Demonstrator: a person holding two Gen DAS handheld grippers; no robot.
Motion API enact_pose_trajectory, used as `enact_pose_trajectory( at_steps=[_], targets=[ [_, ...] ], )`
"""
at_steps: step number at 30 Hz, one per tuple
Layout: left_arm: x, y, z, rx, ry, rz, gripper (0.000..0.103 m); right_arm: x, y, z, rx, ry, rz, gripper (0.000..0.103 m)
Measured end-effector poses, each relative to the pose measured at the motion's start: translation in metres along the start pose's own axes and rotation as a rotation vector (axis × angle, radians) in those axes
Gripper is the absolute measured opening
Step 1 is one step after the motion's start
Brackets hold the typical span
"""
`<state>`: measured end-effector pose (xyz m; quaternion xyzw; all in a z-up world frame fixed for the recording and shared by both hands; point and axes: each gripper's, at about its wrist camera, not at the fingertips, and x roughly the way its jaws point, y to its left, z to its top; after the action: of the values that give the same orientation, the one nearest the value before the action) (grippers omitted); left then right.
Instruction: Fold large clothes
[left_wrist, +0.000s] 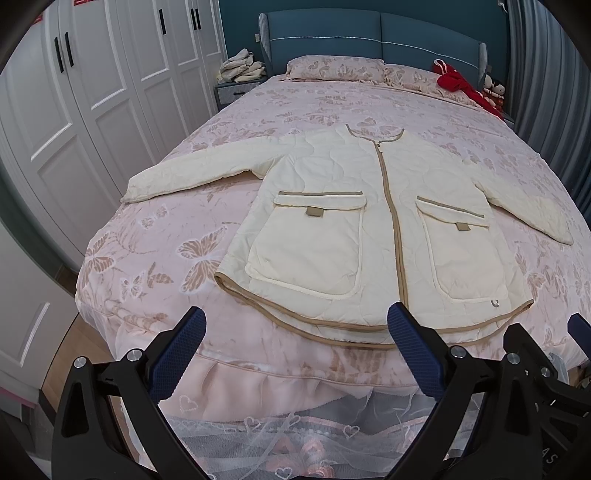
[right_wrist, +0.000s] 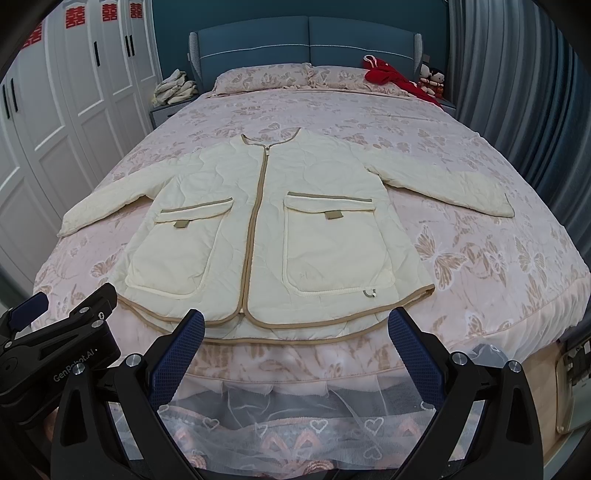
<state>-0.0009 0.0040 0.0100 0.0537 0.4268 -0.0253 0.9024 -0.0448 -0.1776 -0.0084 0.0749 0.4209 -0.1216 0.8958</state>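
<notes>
A cream quilted jacket (left_wrist: 369, 206) with tan trim, a closed zip and two front pockets lies flat, face up, on the pink bed (left_wrist: 155, 236), sleeves spread to both sides. It also shows in the right wrist view (right_wrist: 266, 221). My left gripper (left_wrist: 295, 325) is open and empty, hovering at the foot of the bed just short of the jacket's hem. My right gripper (right_wrist: 295, 325) is open and empty, also just short of the hem, to the right of the left one. The left gripper's body shows at the left of the right wrist view (right_wrist: 55, 343).
White wardrobe doors (left_wrist: 74, 110) line the left side. A blue headboard (left_wrist: 369, 33), pillows (left_wrist: 332, 68), a red garment (left_wrist: 458, 85) and dolls (left_wrist: 493, 92) are at the far end. Folded cloths (left_wrist: 242, 66) sit on a nightstand. Grey curtains (right_wrist: 517, 92) hang on the right.
</notes>
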Motion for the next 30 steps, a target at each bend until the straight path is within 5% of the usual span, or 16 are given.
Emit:
enact_pose_trajectory(
  at_steps=[18,23,30],
  targets=[
    [0.008,0.003,0.0,-0.001,0.026,-0.034,0.097,0.012,-0.008,-0.004,-0.001,0.013,0.06,0.098],
    [0.033,0.004,0.007,-0.006,0.039,-0.037,0.097,0.036,-0.056,0.014,0.089,0.009,0.049,0.098],
    [0.08,0.01,0.034,-0.083,0.085,-0.024,0.096,0.106,-0.189,0.076,0.352,0.0,-0.02,0.098]
  ],
)
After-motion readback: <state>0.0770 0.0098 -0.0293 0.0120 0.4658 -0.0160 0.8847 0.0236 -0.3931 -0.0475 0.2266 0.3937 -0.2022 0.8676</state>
